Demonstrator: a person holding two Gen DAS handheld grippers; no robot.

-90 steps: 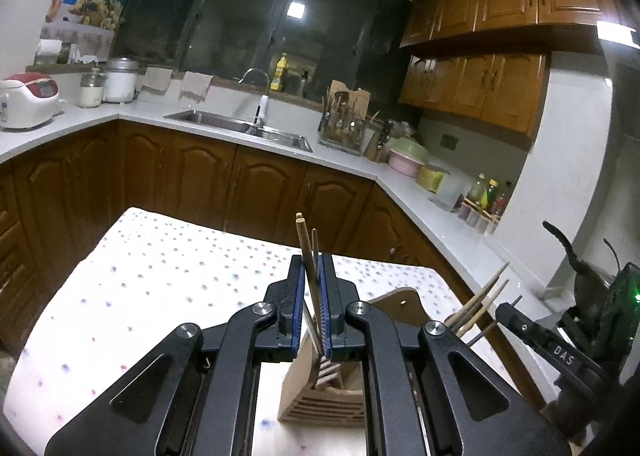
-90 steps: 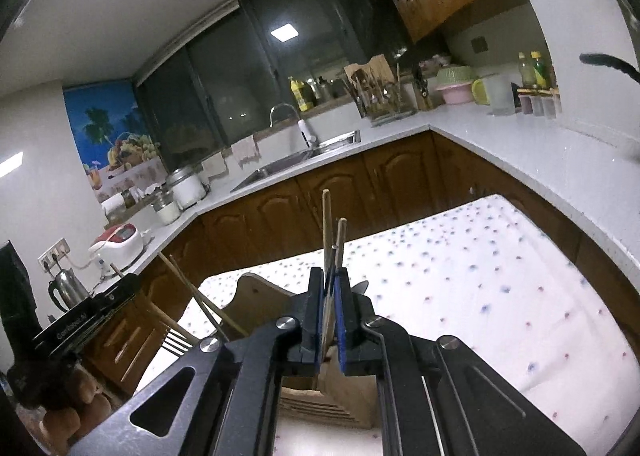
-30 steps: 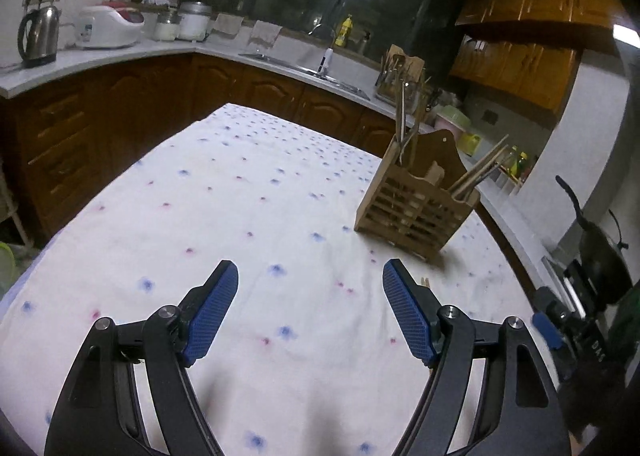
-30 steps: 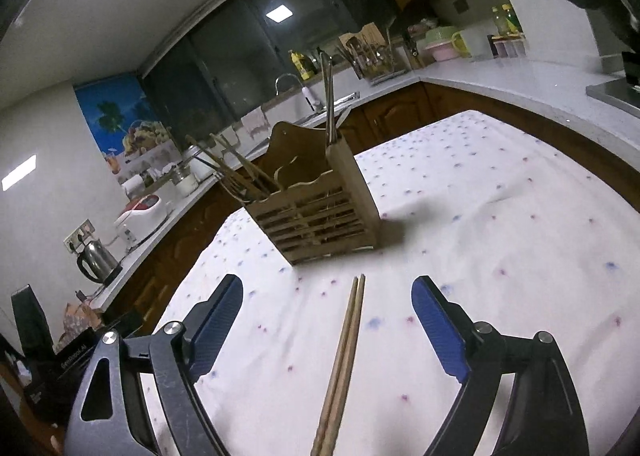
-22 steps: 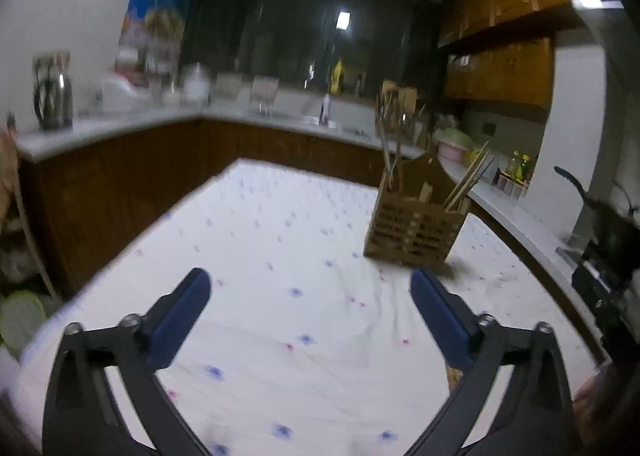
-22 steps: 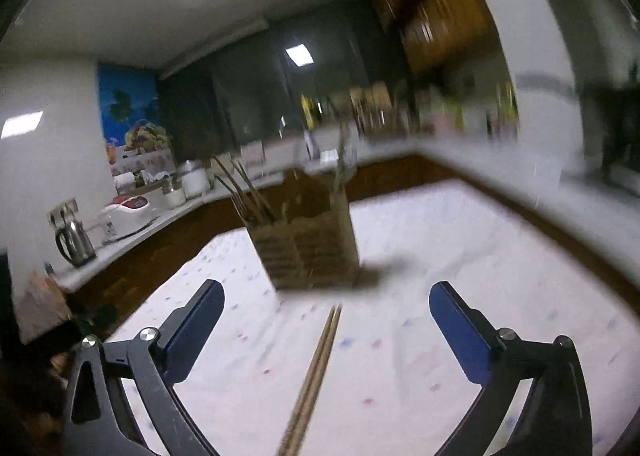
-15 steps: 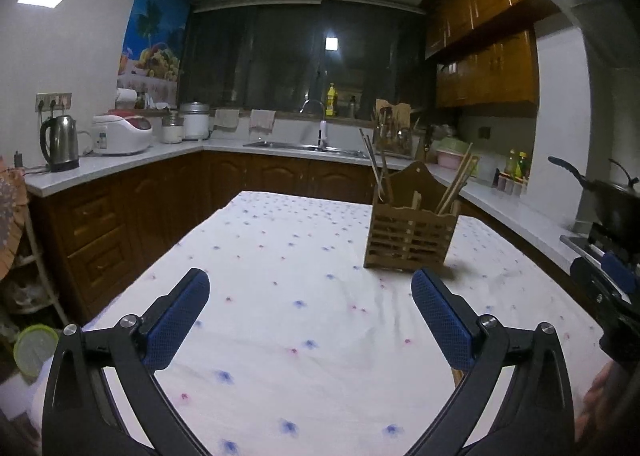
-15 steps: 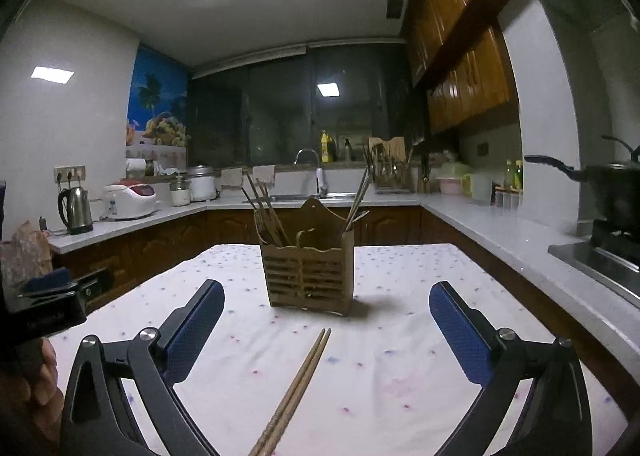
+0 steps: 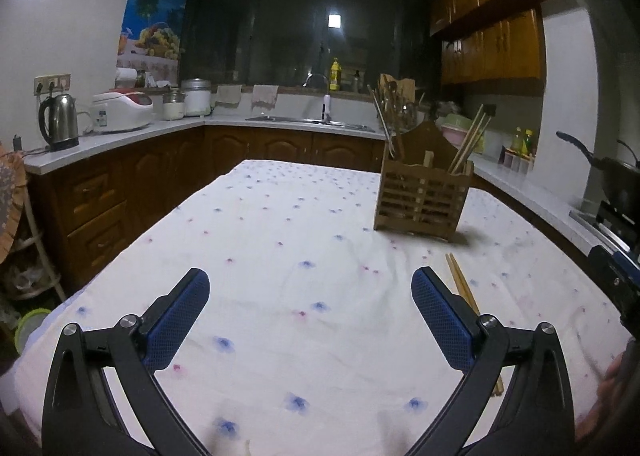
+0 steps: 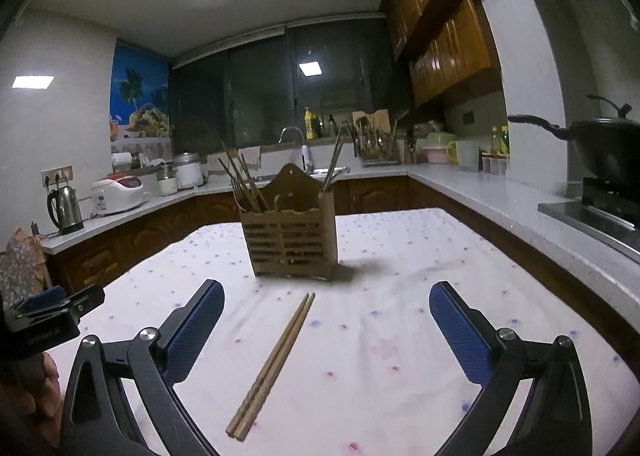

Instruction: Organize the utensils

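My right gripper [image 10: 326, 320] and left gripper [image 9: 310, 306] both gape empty over the table [image 10: 400, 336], no writing legible, chopsticks [image 10: 272, 364] lying between the right one's fingers, holder [image 10: 290, 234] beyond.

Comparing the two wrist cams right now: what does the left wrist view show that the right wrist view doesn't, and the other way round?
Left wrist only: the left tongs close up, open over bare tablecloth, with the loose chopsticks partly hidden behind the right-hand finger.

Right wrist only: the right tongs open, with the chopsticks' full length lying between the fingers, and the wok on the stove.

Both: the wooden utensil holder standing upright beyond the chopsticks, with sticks in it, and the kettle.
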